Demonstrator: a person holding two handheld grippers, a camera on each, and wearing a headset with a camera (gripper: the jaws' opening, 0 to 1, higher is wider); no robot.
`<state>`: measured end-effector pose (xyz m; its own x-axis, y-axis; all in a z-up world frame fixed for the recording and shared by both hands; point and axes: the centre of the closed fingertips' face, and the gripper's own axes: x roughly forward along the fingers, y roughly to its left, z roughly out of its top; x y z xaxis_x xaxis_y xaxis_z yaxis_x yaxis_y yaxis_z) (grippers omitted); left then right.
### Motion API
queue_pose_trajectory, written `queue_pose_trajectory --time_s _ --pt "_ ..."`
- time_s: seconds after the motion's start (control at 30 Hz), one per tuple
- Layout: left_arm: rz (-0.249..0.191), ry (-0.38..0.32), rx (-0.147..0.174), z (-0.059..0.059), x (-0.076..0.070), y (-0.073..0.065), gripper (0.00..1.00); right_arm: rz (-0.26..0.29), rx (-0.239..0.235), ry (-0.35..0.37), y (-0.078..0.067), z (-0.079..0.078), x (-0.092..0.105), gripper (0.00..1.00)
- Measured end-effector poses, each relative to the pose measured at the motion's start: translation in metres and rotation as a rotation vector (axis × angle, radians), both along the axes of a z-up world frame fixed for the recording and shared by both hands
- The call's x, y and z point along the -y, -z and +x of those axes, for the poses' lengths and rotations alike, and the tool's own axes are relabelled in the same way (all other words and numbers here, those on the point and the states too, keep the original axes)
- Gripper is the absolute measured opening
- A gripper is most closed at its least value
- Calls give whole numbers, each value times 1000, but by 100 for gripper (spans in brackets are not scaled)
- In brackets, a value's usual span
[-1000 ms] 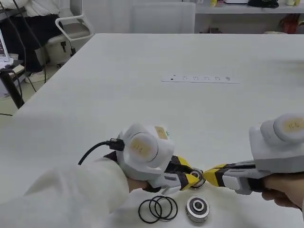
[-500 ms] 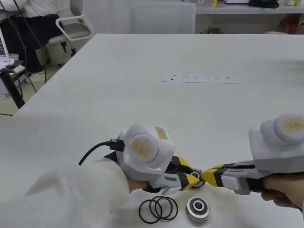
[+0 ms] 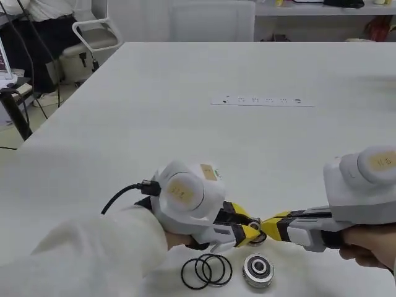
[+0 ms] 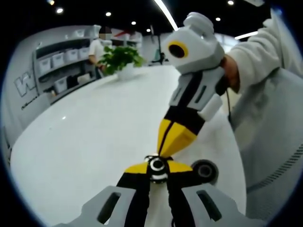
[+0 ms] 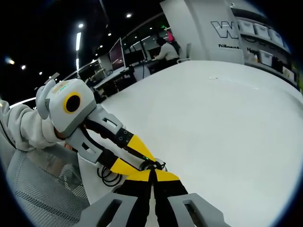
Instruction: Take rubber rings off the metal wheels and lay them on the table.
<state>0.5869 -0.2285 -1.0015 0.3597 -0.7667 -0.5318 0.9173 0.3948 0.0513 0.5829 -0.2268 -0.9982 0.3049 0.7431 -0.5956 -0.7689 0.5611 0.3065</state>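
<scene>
The wheel point(image 4: 156, 166) is shiny grey metal. The rings point(image 3: 207, 271) are black rubber, and the table point(image 3: 185, 111) is smooth and white.

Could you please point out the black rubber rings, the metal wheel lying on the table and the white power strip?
Black rubber rings point(image 3: 208, 271): head view, overlapping loops.
Round metal wheel point(image 3: 257, 270): head view, hub.
White power strip point(image 3: 263, 102): head view, middle.

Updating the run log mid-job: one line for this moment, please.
left tongs: shut on wheel | right tongs: shut, tips at its rim | table: three loose rings, second wheel
</scene>
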Motion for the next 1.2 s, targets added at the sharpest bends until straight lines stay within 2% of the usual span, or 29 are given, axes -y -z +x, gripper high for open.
queue_pose_trajectory --time_s 0.33,0.37,0.4,0.43,0.5,0.63,0.93,1.1,1.2 --pt "-4 -1 -1 0 0 0 13 6 22 -21 -3 -1 -3 0" --pt "-4 -3 -1 0 0 0 13 28 31 -38 -7 -2 -6 0" --pt "-4 -3 -2 0 0 0 13 79 47 -28 -16 1 -12 0" --pt "-4 -4 -1 0 0 0 13 56 40 -19 -15 2 -9 0" --pt "-5 -5 -3 0 0 0 13 46 50 -10 -13 4 -8 0" --pt "-9 -12 -8 0 0 0 13 16 22 6 -3 4 -2 0" --pt "-26 -29 -36 1 2 0 14 12 8 18 -1 4 0 0" --pt "0 -10 -26 -1 2 -2 15 24 -7 20 -1 4 1 0" --pt "-6 -4 -36 -2 4 -5 18 -7 -1 33 2 6 6 0"
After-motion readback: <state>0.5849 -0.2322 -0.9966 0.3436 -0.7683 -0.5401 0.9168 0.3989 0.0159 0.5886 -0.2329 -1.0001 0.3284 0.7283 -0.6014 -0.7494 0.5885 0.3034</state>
